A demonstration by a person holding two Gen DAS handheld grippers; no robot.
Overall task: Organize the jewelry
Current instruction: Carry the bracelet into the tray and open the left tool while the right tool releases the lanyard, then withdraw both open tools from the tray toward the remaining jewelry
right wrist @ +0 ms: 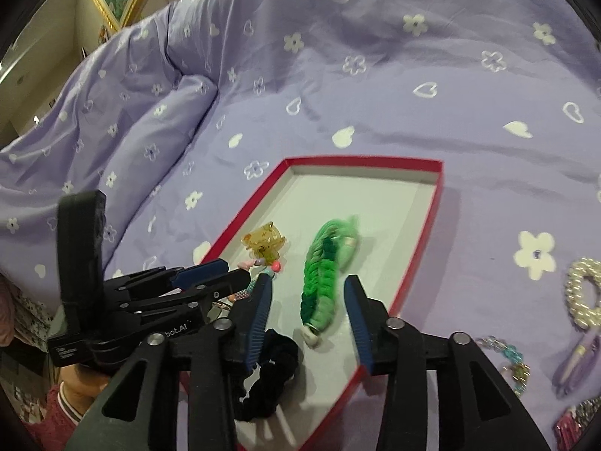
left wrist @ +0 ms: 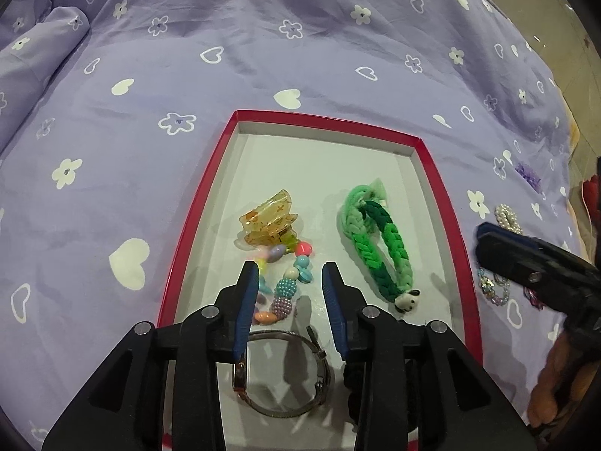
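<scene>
Both hand-held grippers, left (left wrist: pixel 290 274) and right (right wrist: pixel 307 289), gape empty over the half-filled tray (left wrist: pixel 428 158), pearl clip (right wrist: pixel 582 293) waiting right.

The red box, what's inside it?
Inside the red box: amber hair claw, beaded bracelet, green braided band, metal bangle, black scrunchie. Grippers cover the near end.
</scene>
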